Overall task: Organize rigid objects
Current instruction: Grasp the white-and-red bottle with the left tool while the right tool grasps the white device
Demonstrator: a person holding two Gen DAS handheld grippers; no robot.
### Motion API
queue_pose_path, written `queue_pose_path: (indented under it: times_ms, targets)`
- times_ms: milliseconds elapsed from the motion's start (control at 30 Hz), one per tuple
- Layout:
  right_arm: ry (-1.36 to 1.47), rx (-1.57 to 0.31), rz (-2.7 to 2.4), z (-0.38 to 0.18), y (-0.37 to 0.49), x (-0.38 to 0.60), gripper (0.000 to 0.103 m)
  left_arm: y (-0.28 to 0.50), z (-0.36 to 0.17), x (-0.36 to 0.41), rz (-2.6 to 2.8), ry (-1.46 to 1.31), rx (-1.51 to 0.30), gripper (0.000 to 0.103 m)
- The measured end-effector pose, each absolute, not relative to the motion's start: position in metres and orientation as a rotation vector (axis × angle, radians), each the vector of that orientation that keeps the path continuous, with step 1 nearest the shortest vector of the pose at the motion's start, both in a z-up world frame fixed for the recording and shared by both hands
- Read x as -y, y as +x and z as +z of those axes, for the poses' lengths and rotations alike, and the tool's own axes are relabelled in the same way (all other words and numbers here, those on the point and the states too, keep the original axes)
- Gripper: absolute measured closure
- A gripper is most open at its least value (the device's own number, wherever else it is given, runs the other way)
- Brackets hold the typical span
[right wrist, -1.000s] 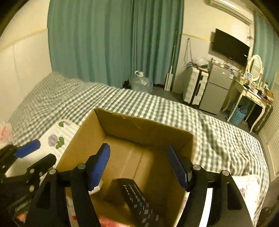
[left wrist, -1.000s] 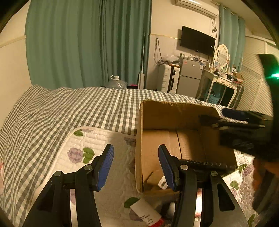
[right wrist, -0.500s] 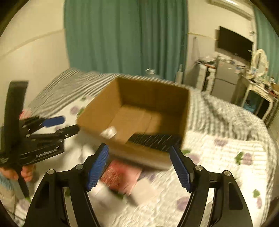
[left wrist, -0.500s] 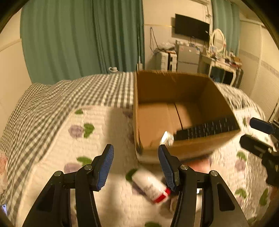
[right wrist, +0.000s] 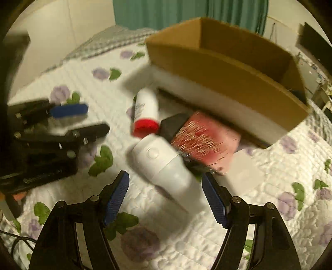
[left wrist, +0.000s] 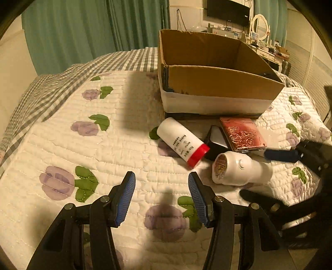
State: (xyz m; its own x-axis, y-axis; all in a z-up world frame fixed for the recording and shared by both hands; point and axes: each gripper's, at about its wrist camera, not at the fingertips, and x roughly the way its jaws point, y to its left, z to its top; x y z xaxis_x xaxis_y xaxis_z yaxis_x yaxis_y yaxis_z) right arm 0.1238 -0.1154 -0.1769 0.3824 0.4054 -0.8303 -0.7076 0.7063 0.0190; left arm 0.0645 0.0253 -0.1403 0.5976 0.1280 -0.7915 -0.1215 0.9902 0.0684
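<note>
On a floral quilt (left wrist: 116,157), a cardboard box (left wrist: 217,83) stands with four items lying just in front of it: a white bottle with a red cap (left wrist: 182,142), a black case (left wrist: 215,143), a red rose-patterned case (left wrist: 241,135) and a white handheld device (left wrist: 238,169). The left gripper (left wrist: 161,196) hangs over bare quilt, fingers spread and empty. The right gripper (right wrist: 166,196), fingers also spread, hovers with the white device's near end between its tips, not touching

**Premises: domestic bedroom**

We find a bed under a floral quilt (left wrist: 108,145) and grey checked blanket (left wrist: 41,89), teal curtains (left wrist: 83,31) at the far wall, a wall-mounted television (left wrist: 228,9) and a dressing table with oval mirror (left wrist: 260,27) far right.
</note>
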Motion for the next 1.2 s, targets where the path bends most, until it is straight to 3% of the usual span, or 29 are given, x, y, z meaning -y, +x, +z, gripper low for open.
queue_pose_path:
  times_ms: [233, 433, 733, 1200]
  targets:
    - [-0.337, -0.960, 0.714, -0.199, 0.141, 0.105, 0.036, 0.063, -0.139, -0.026, 0.150, 0.010, -0.905, 0.047]
    - [-0.315, -0.933, 0.707, -0.182, 0.129, 0.111, 0.057, 0.065, -0.136, -0.030, 0.171, 0.000, -0.892, 0.047]
    - [-0.112, -0.781, 0.585, -0.122, 0.133, 0.166, 0.057, 0.079, -0.122, -0.018, 0.140, 0.004, -0.886, 0.047]
    - [-0.080, -0.795, 0.492, -0.125, 0.152, 0.191, 0.057, 0.150, -0.158, -0.013, 0.199, -0.102, -0.981, 0.047]
